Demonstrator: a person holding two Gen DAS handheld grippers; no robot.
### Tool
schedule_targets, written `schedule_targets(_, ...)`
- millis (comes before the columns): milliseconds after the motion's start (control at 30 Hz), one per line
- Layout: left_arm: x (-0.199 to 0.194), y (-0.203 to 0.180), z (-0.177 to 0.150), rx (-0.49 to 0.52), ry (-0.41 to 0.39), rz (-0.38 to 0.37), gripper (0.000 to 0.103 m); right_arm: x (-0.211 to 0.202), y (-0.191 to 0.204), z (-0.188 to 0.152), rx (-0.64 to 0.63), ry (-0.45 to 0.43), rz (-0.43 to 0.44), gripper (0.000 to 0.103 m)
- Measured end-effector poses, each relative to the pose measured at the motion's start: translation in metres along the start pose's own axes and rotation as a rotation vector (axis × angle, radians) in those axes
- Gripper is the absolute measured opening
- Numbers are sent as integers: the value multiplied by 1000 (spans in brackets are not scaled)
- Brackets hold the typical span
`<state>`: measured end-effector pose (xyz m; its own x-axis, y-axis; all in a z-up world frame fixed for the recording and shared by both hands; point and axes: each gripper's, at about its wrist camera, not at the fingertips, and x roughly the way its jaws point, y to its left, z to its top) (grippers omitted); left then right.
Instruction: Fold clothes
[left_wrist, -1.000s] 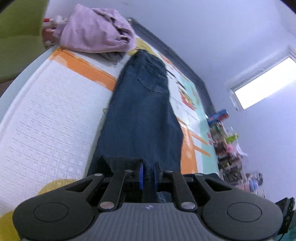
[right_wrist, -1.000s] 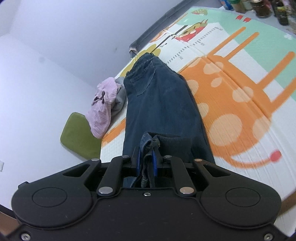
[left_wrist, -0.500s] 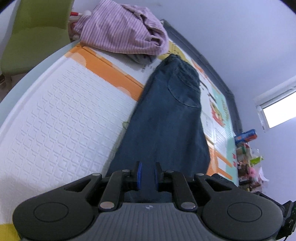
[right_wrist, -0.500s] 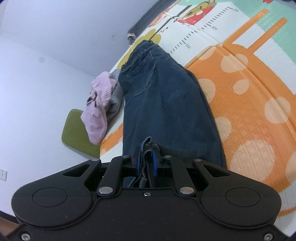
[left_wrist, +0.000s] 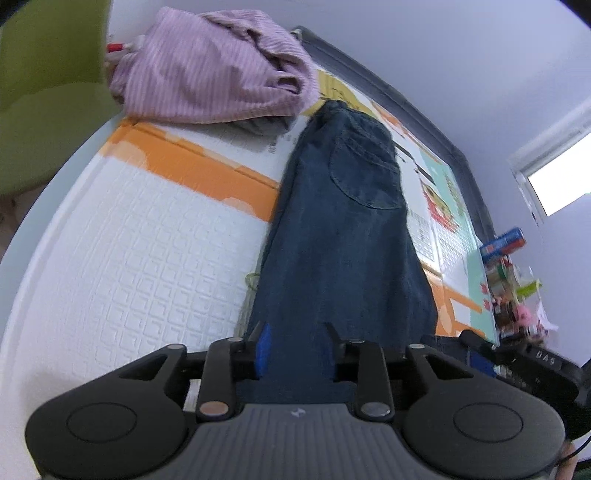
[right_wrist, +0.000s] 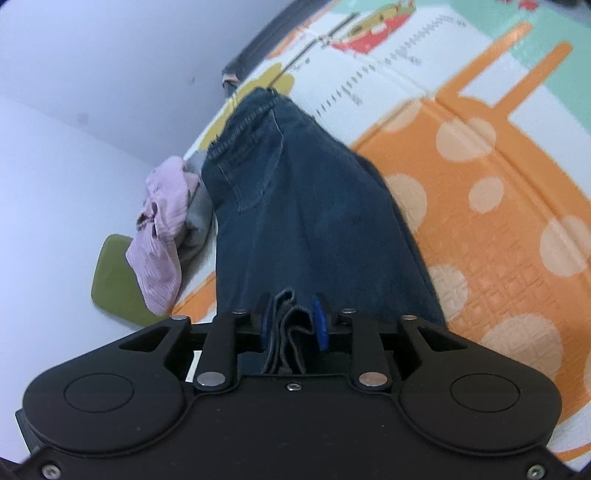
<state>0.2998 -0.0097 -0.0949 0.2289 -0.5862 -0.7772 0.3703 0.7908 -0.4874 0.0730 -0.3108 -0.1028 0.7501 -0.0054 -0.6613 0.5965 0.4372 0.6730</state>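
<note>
Denim fills the middle of both my views: the jeans (left_wrist: 343, 236) lie lengthwise on the play mat (left_wrist: 140, 236), waistband at the far end, hem end nearest me. My left camera alone shows the window (left_wrist: 557, 184) high on the wall, a cluttered row of boxes and toys (left_wrist: 509, 280) along the mat's far edge, and part of my right gripper (left_wrist: 476, 350) poking in just beside the jeans' edge. My right camera alone shows the mat's big orange spotted animal print (right_wrist: 491, 206) beside the jeans (right_wrist: 295, 206). Both take in the crumpled pink corduroy garment (left_wrist: 210, 70) and the green chair (left_wrist: 44, 92) past the waistband.

My left gripper (left_wrist: 295, 350) has its jaws opening; flat denim lies between the blue pads (left_wrist: 264, 349), which stand apart from it. My right gripper (right_wrist: 293, 325) is opening too: the bunched hem folds (right_wrist: 288, 325) sit loose between its fingers, and I cannot tell whether one pad touches them.

Both grippers tilt steeply down at the hem end, side by side, pointing along the jeans toward the waistband.
</note>
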Motion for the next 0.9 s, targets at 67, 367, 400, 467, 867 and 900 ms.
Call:
schedule_targets(67,-3,-3,1,28,1,-8,41,-10,7,2,-33,-29,-10,27)
schedule_targets(367,-26,-18,-18,153,3,-71,44,-61,13,-4,-126,-66,-30,39)
schedule_targets(400,-31,-20,-23,168,-1,-77,45,-66,13,-7,-142,-63,-33,39)
schedule_targets(467,-39,-22,-30,189,-11,-81,46,-76,13,-15,-173,-55,-38,41)
schedule_targets(867,-87,-44,-125,527,30,-280,47,-124,-9,-104,-291,121,-20,41)
schedule_targets(900,-87,-46,-132,545,45,-290,47,-126,-10,-113,-302,140,-27,41)
